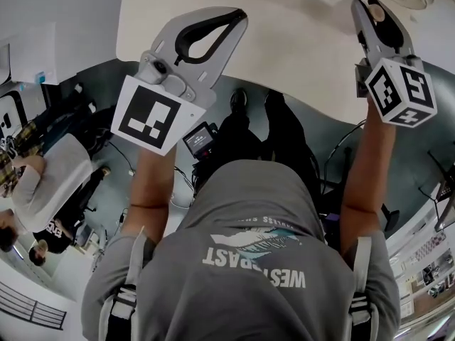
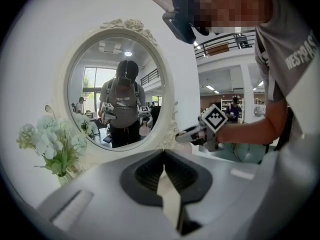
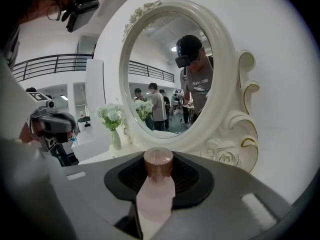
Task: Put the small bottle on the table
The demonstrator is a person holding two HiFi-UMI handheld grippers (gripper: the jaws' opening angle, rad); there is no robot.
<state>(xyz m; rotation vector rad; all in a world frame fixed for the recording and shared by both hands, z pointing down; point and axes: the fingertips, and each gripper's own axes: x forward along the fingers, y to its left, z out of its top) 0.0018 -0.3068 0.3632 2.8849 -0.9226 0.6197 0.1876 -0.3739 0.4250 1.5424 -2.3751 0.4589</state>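
Observation:
The small bottle (image 3: 156, 191) is pale pink with a brown ribbed cap (image 3: 158, 163). It stands upright between the jaws of my right gripper (image 3: 159, 156), which is shut on it. In the head view the bottle's cap (image 1: 375, 11) shows at the tip of the right gripper (image 1: 377, 6), over the right part of the cream table (image 1: 284, 41). My left gripper (image 1: 238, 14) hovers over the table's left part, its curved jaws shut tip to tip with nothing in them. The left gripper view shows only the meeting tips of the left gripper (image 2: 163, 154).
A white oval mirror (image 3: 175, 74) with a carved frame stands at the back of the table, close ahead of both grippers. To its left is a glass vase of white flowers (image 2: 52, 144). Below the table edge are the person's legs and a grey floor (image 1: 334, 126).

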